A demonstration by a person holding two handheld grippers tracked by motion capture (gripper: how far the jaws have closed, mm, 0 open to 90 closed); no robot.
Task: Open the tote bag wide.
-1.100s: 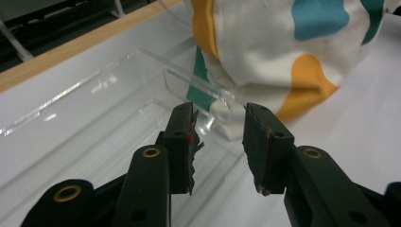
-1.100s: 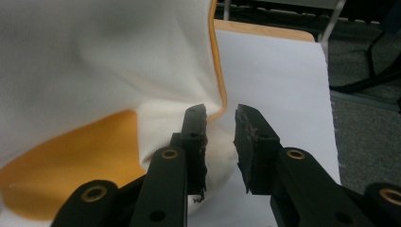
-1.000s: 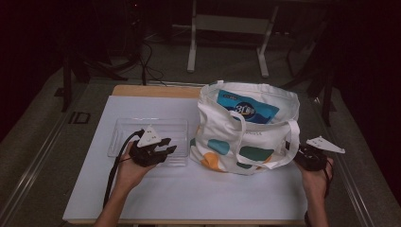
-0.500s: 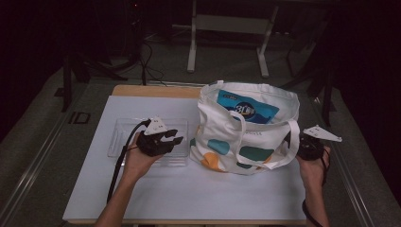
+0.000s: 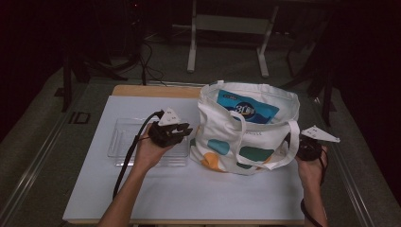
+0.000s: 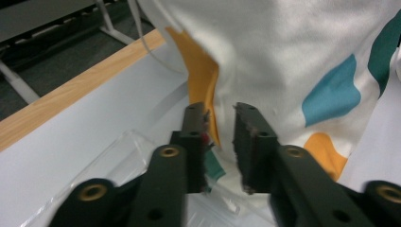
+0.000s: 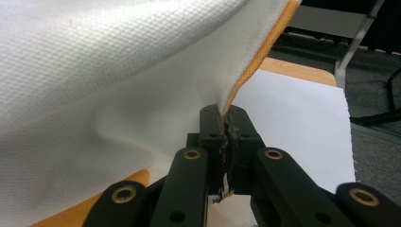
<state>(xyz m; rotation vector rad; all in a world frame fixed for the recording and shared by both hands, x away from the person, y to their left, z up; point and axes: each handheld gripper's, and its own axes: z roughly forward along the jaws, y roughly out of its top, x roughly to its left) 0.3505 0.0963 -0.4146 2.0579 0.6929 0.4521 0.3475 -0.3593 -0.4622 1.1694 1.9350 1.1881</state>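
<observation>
1. From my high view the room is dim; light falls from above onto the white bench [image 5: 189,189], while the floor and background sink into near black.
2. That view is soft and grainy, with darkened corners.
3. In the left gripper view the tongs [image 6: 220,142] are blurred, shadowed.
4. In the right gripper view the tote bag [image 7: 94,71] cloth is evenly lit, weave sharp, no glare.

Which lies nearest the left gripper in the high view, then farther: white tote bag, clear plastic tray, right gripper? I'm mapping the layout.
1. Clear plastic tray, directly beneath the left gripper.
2. White tote bag, just right of it.
3. Right gripper, beyond the bag's far side.
</observation>
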